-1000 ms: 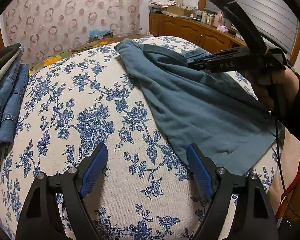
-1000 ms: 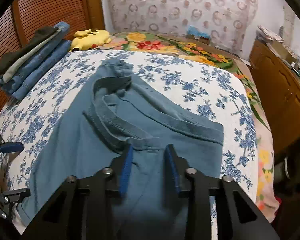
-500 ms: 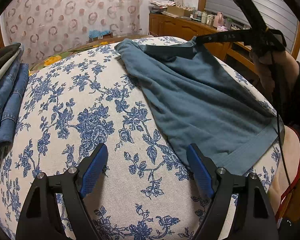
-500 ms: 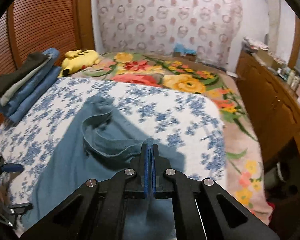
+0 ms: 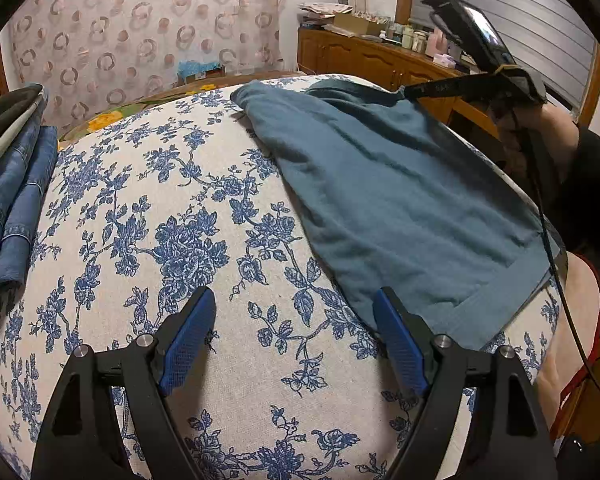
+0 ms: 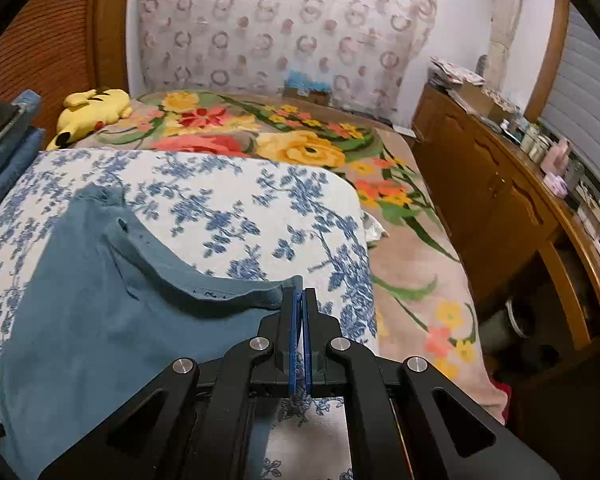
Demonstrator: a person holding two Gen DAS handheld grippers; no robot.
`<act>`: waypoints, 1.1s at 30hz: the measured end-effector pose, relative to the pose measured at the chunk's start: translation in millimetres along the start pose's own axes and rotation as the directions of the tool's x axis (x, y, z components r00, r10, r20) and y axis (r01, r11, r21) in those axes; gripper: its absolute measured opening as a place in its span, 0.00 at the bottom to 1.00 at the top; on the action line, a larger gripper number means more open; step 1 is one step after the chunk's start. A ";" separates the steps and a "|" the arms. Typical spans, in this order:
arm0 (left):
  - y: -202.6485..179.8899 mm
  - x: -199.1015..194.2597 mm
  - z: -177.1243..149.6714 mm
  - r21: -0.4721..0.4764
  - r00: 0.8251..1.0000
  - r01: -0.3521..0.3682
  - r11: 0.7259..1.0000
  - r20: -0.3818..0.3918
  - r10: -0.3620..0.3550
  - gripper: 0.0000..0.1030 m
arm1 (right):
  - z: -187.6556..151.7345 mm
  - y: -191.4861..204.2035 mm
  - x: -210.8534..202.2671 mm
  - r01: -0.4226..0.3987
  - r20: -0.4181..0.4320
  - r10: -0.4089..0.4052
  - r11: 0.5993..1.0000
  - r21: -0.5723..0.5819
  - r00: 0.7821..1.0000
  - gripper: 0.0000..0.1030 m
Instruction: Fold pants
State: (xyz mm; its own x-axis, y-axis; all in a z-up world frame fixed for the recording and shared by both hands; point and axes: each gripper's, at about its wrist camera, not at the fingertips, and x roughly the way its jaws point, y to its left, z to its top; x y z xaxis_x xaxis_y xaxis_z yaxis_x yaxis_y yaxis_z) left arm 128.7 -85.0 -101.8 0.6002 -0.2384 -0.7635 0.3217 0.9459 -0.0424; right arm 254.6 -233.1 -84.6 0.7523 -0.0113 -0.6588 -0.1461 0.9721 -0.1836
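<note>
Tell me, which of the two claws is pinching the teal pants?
The right gripper: its blue pads are shut on the waistband corner of the teal pants. The left gripper is open over bare floral cloth.

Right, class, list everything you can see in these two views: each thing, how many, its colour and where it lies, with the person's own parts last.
Teal fabric pants: one, teal, spread on the floral cover, one edge lifted.
Blue-flowered white bed cover: one, white and blue, over the near bed.
Stack of folded denim and dark clothes: one stack, blue, grey, dark, at the cover's left edge.
Yellow plush toy: one, yellow, on the far blanket.
Bright flowered blanket: one, multicoloured, behind the cover.
Wooden sideboard: one, brown, along the right wall, cluttered top.
Left gripper: jaws open, empty, over the cover.
Right gripper: jaws shut on the pants' edge.
</note>
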 end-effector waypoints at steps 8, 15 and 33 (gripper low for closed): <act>0.3 0.3 0.0 0.000 1.000 0.001 1.000 0.000 -0.001 0.80 | -2.5 -15.3 4.6 -0.036 -0.040 0.039 0.997 0.066 0.998 0.02; -0.5 0.1 0.0 0.000 1.000 0.001 1.000 0.001 -0.001 0.80 | -22.0 -29.4 -15.2 -0.098 -0.035 0.101 0.990 0.098 0.994 0.04; -0.2 -0.9 -1.4 0.001 1.000 -0.002 1.000 0.002 0.002 0.80 | -129.5 -1.3 -133.0 -0.238 0.106 0.230 0.968 0.075 0.967 0.38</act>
State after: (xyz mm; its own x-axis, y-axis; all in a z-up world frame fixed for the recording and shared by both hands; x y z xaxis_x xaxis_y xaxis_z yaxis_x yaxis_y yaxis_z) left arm 127.1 -84.7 -102.0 0.6022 -0.2368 -0.7625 0.3214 0.9461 -0.0399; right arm 71.5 -263.3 -91.2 0.7624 0.2375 -0.6019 -0.2728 0.9615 0.0338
